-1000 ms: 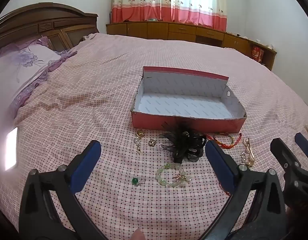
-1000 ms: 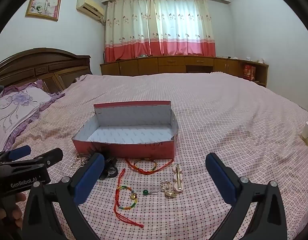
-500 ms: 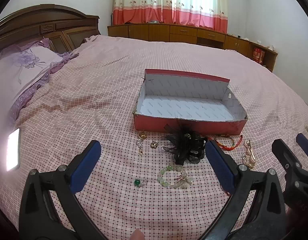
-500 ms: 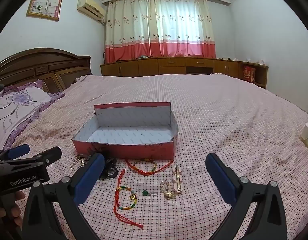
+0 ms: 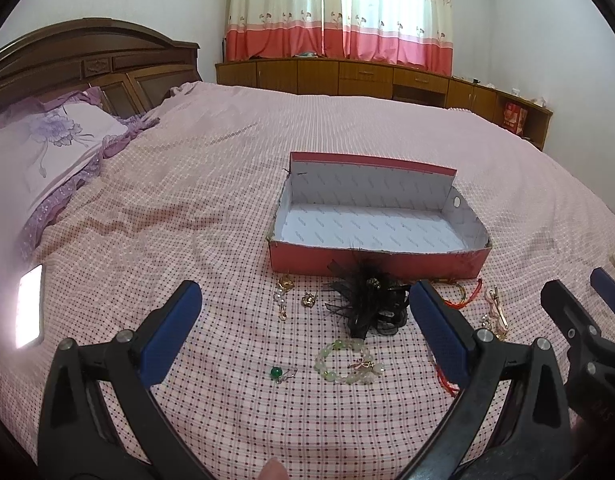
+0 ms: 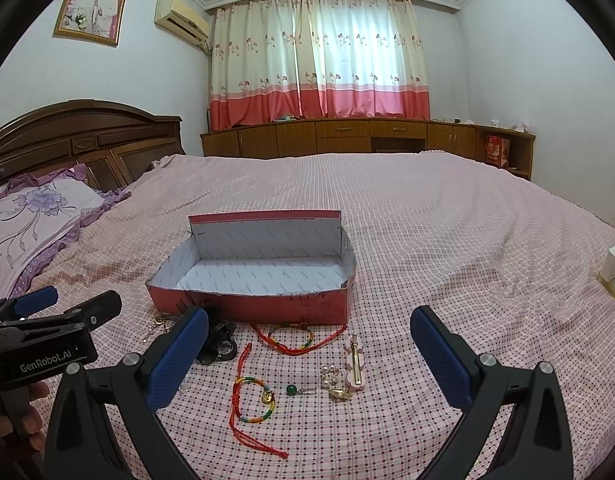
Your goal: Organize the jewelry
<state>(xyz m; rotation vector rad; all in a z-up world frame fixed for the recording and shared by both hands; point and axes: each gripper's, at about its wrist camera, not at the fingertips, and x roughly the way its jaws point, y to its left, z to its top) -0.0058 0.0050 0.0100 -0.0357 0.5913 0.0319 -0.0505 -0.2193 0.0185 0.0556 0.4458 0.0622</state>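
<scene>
An open red box (image 5: 379,264) with a white inside stands on the bed; it also shows in the right wrist view (image 6: 267,304). Jewelry lies in front of it: a black feather hairpiece (image 5: 365,304), a pale green bead bracelet (image 5: 347,362), a green bead pendant (image 5: 276,373), gold earrings (image 5: 283,292), red cord bracelets (image 6: 289,338), a rainbow cord bracelet (image 6: 253,400), a pink hair clip (image 6: 355,362) and a second green bead pendant (image 6: 292,390). My left gripper (image 5: 303,328) is open and empty, held above the bracelet. My right gripper (image 6: 307,360) is open and empty over the cords.
The bed has a pink checked cover (image 5: 187,208). A lit phone (image 5: 29,312) lies at the left. A purple pillow (image 5: 39,152) and wooden headboard (image 5: 87,64) are at the far left. A white power strip with charger (image 6: 613,276) lies at the right edge.
The left wrist view has tilted up and drawn back a little, so the box and jewelry sit lower and smaller. The right gripper has barely moved. Both stay open.
</scene>
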